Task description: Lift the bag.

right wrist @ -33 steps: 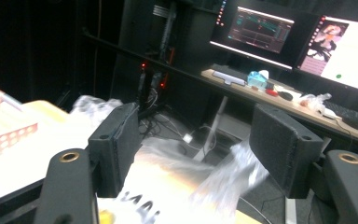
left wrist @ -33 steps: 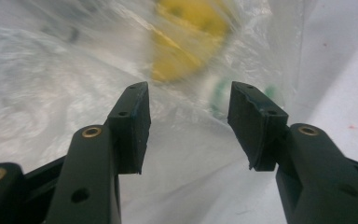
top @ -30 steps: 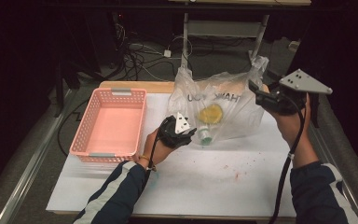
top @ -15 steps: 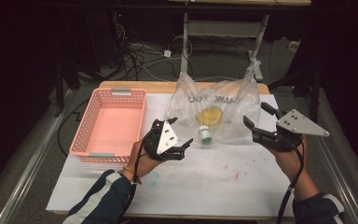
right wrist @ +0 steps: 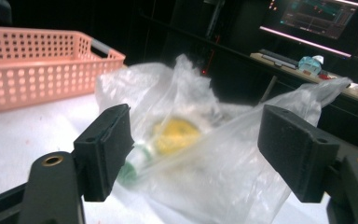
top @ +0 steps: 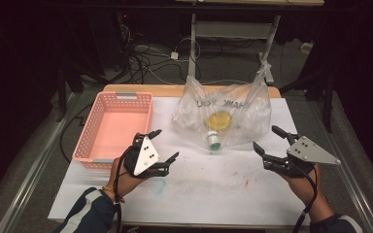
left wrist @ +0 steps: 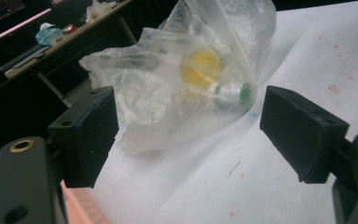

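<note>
Plastic bag (top: 223, 116): clear, released; slumped ahead of and between both claws, yellow item and green-capped bottle (top: 214, 140) inside
Left gripper (top: 161, 150): jaws apart, empty, now drawn back from bag
Right gripper (top: 271, 141): jaws just opened, empty, lowered
Pink basket (top: 97, 131): beside left gripper
Meaning: regrasp probably next

Yellow thing (top: 218, 119) blurred inside plastic bag (top: 238, 109), bottle (top: 213, 141) part hidden, bag lettering unreadable
</note>
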### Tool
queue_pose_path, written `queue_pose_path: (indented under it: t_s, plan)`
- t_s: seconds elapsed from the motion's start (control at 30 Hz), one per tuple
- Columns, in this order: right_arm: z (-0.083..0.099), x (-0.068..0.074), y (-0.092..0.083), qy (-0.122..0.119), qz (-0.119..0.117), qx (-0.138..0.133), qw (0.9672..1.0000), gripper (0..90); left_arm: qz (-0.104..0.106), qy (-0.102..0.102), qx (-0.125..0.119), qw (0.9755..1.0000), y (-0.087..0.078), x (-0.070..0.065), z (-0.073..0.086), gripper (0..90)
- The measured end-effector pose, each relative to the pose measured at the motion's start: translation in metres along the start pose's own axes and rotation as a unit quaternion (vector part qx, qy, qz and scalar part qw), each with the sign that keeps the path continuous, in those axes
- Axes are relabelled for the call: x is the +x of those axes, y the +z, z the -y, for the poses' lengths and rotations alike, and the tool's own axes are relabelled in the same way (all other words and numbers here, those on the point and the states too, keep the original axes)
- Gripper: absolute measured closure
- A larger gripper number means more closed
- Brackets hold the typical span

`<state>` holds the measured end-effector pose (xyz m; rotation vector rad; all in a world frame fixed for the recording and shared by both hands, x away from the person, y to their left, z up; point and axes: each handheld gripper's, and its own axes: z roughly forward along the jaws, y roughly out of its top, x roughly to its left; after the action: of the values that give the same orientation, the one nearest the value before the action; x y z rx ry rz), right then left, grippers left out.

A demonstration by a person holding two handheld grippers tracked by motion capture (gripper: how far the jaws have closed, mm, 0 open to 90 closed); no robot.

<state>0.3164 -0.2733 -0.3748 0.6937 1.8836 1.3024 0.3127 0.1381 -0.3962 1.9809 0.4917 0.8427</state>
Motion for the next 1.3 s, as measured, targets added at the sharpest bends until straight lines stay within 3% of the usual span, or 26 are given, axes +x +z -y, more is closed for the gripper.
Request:
queue_pose_path:
  t_s: [0.2,0.57,0.8,0.9,1.03,1.13,1.3]
  plan:
    - [0.009,0.004,-0.006,-0.006,0.000,0.004,1.0000,23.1,-0.007,0.007,0.014,0.9998,-0.012,-0.003,0.016,18.5]
    - [0.035,0.014,-0.012,0.005,-0.007,0.022,0.9997,22.0,-0.009,0.002,0.042,0.9991,-0.027,-0.009,0.041,18.5]
    - [0.055,0.027,-0.015,0.000,-0.012,0.028,0.9995,21.8,-0.018,-0.007,0.056,0.9983,-0.033,-0.013,0.059,18.5]
    - [0.063,0.032,-0.014,0.000,-0.016,0.039,0.9991,21.2,-0.010,-0.014,0.073,0.9972,-0.034,-0.017,0.069,18.5]
    - [0.070,0.038,-0.012,-0.007,-0.034,0.059,0.9977,20.5,-0.018,-0.015,0.073,0.9971,-0.035,-0.017,0.071,18.5]
    - [0.069,0.040,-0.011,-0.013,-0.038,0.060,0.9974,20.3,-0.022,-0.026,0.065,0.9973,-0.034,-0.014,0.070,18.6]
    - [0.066,0.042,-0.013,-0.016,-0.042,0.055,0.9975,20.1,-0.018,-0.020,0.069,0.9973,-0.036,-0.015,0.072,18.5]
